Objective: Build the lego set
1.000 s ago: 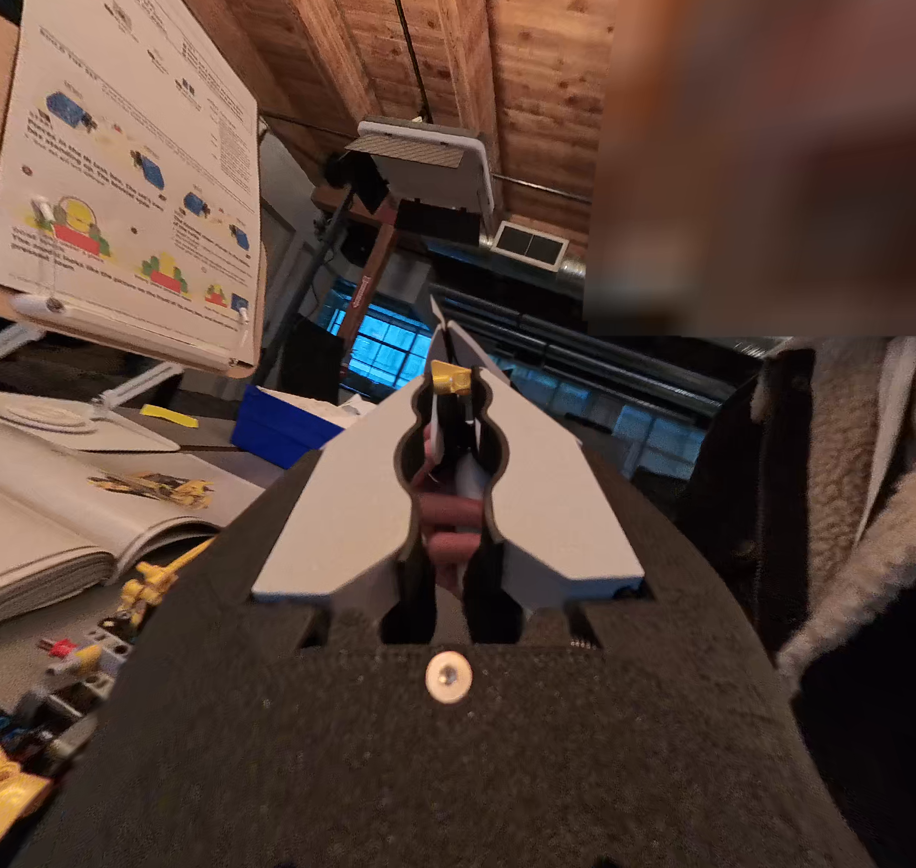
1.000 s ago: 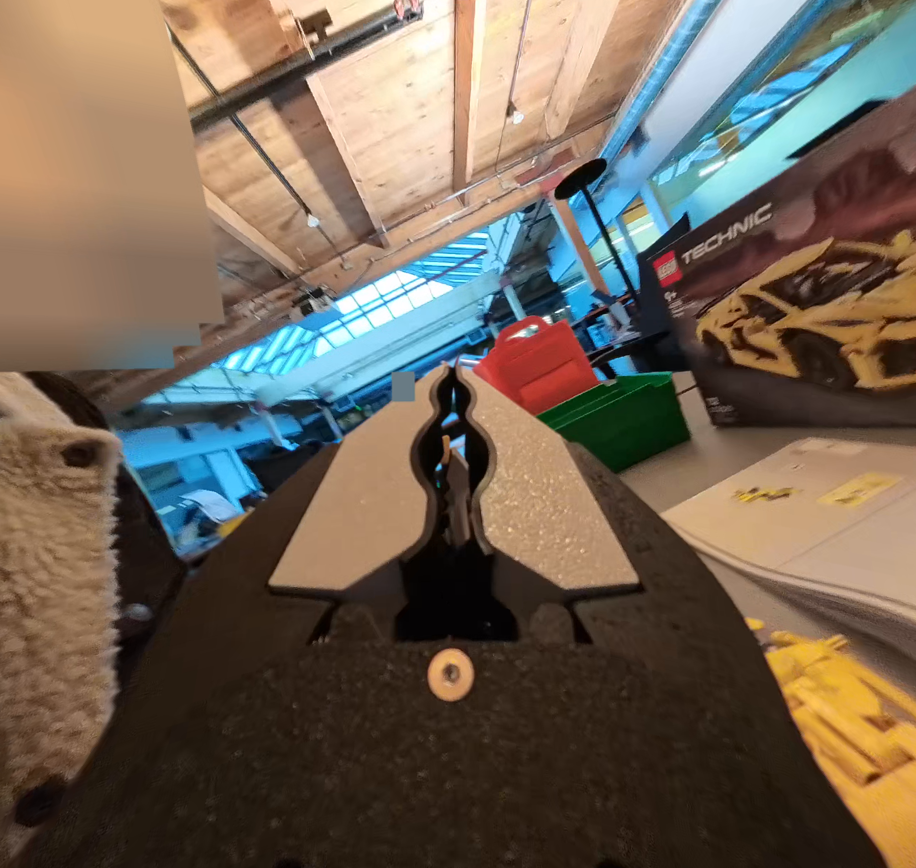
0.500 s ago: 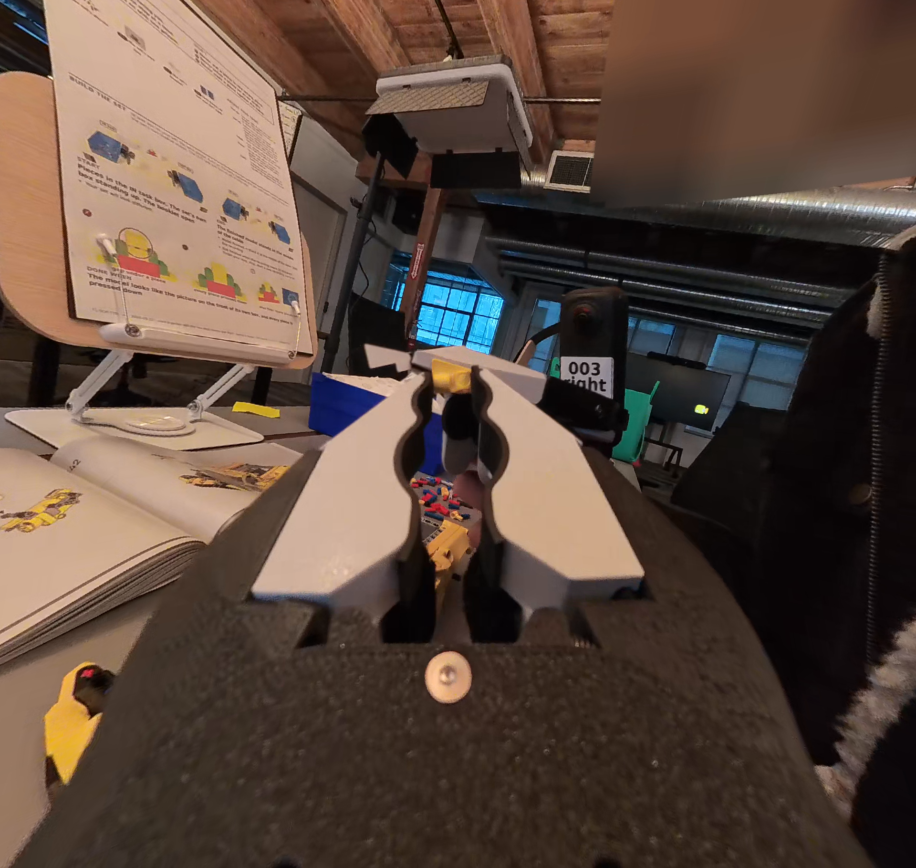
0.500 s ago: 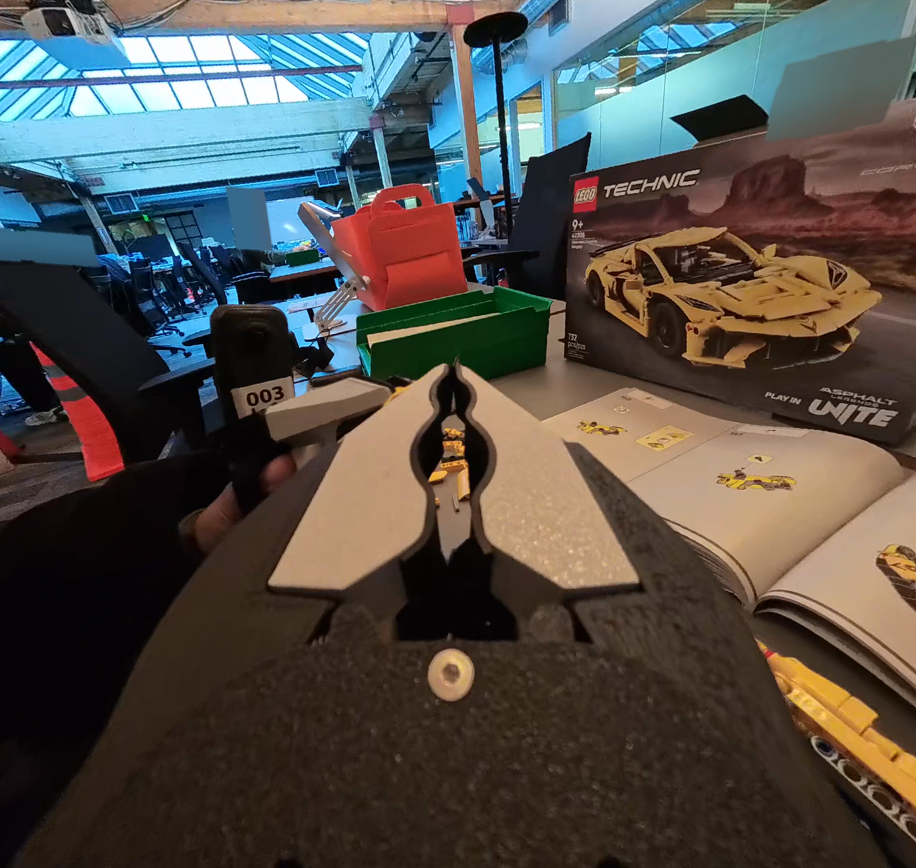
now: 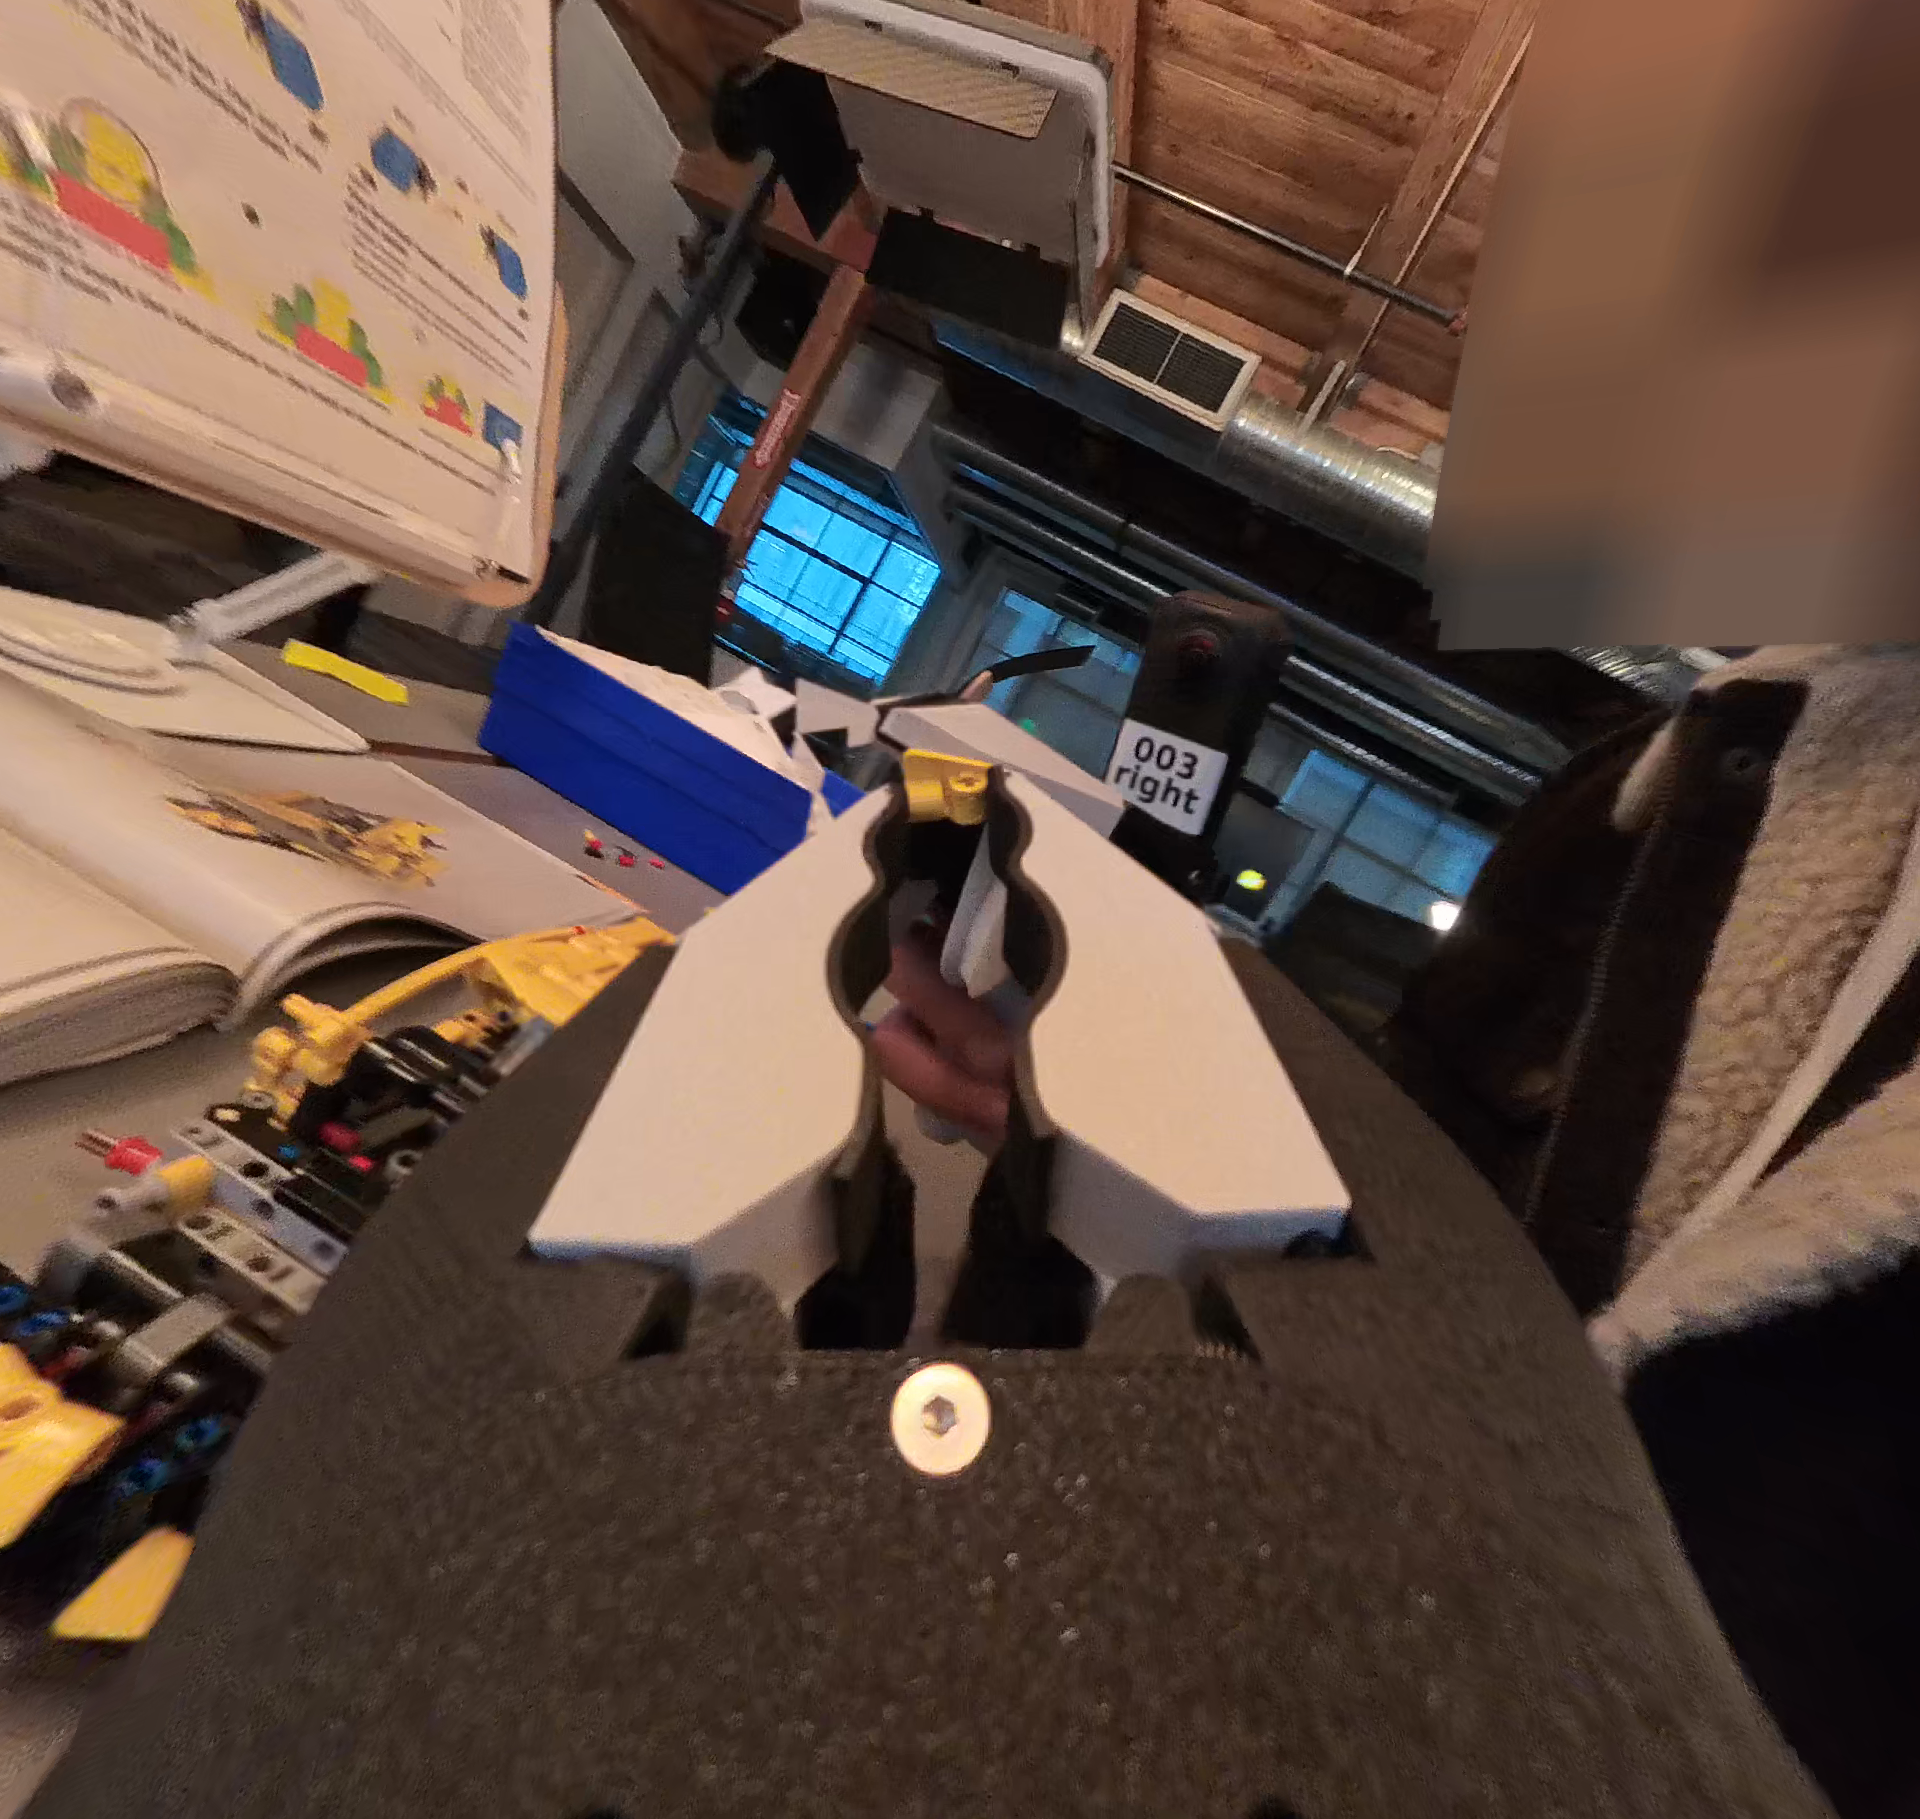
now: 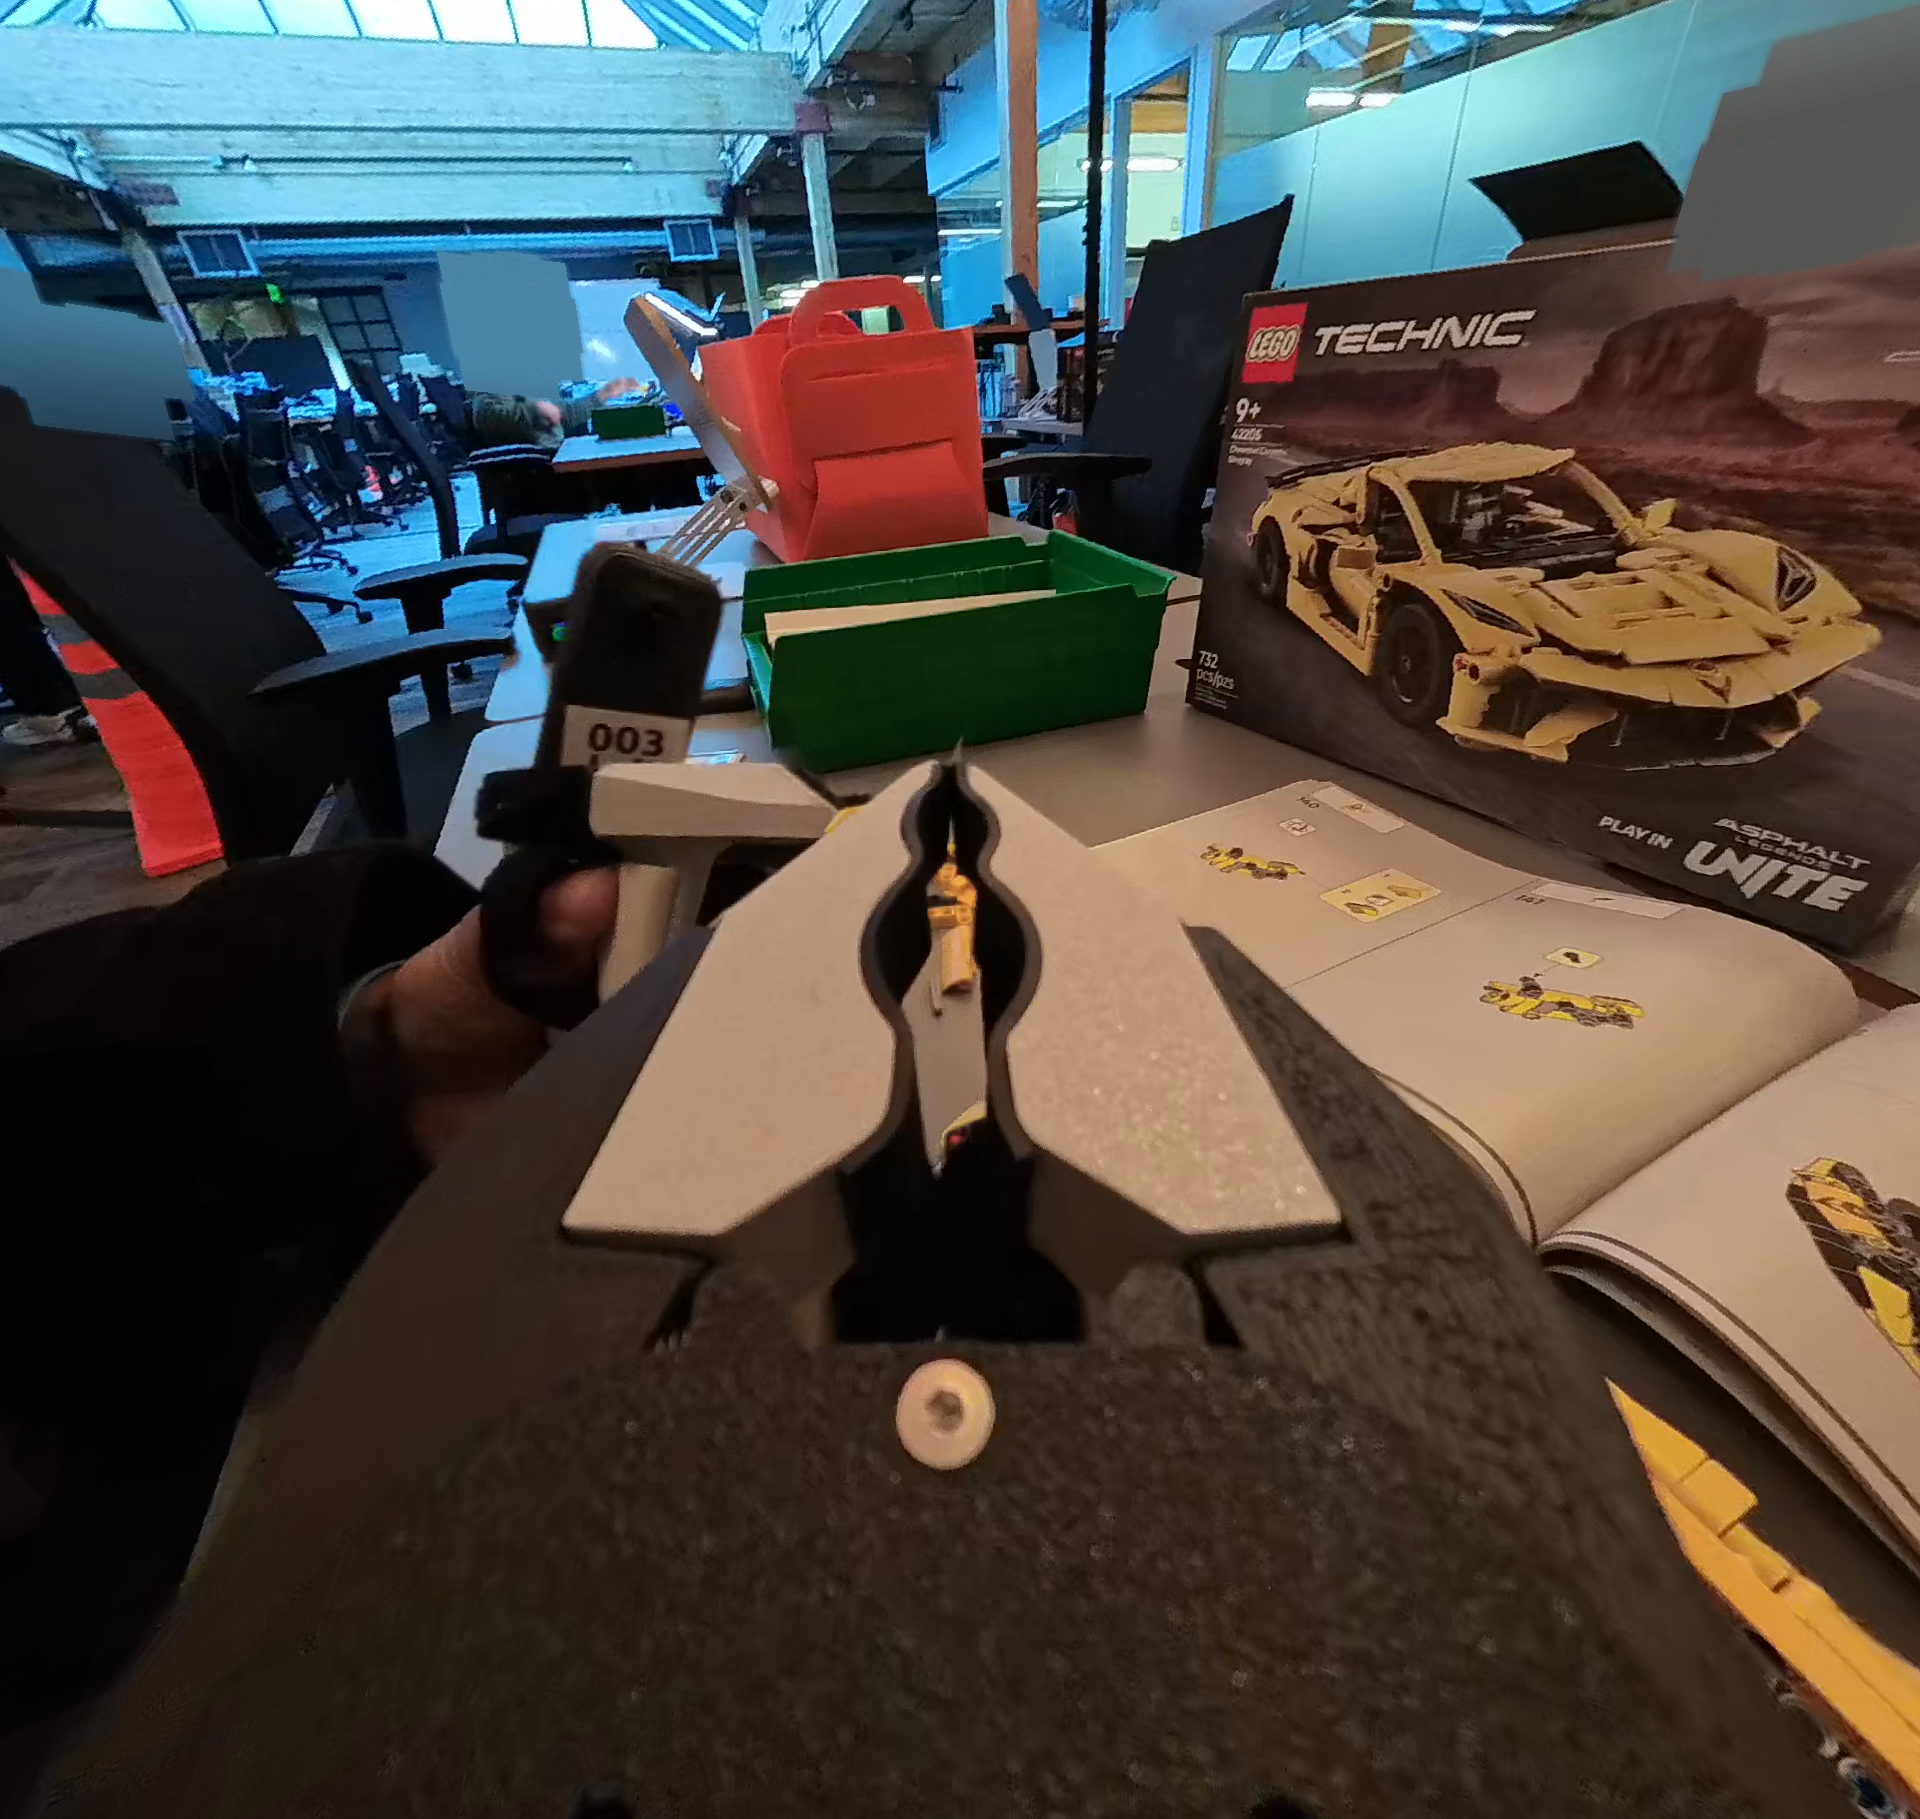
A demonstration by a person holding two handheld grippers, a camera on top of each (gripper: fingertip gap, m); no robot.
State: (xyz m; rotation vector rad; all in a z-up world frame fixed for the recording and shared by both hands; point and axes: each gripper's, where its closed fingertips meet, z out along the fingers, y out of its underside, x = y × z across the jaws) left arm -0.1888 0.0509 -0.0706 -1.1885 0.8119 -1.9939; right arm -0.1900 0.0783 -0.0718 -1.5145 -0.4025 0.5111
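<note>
The left gripper (image 5: 940,793) fingers pinch a small yellow piece (image 5: 943,795), raised above the bench (image 6: 1122,782); the right gripper (image 6: 956,782) fingers are closed, apparently empty. The half-built yellow car (image 5: 343,1063) lies beside the open manual (image 6: 1558,1063), so much assembly seemingly remains

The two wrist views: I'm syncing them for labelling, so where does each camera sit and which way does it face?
Left wrist view: sits behind the left claw, tilted up past a small yellow piece at the ceiling; a fleece-lined jacket shows.
Right wrist view: sits behind the right claw, facing level across the table toward the green bin.
Shared: the open instruction book and each other's claw.
</note>
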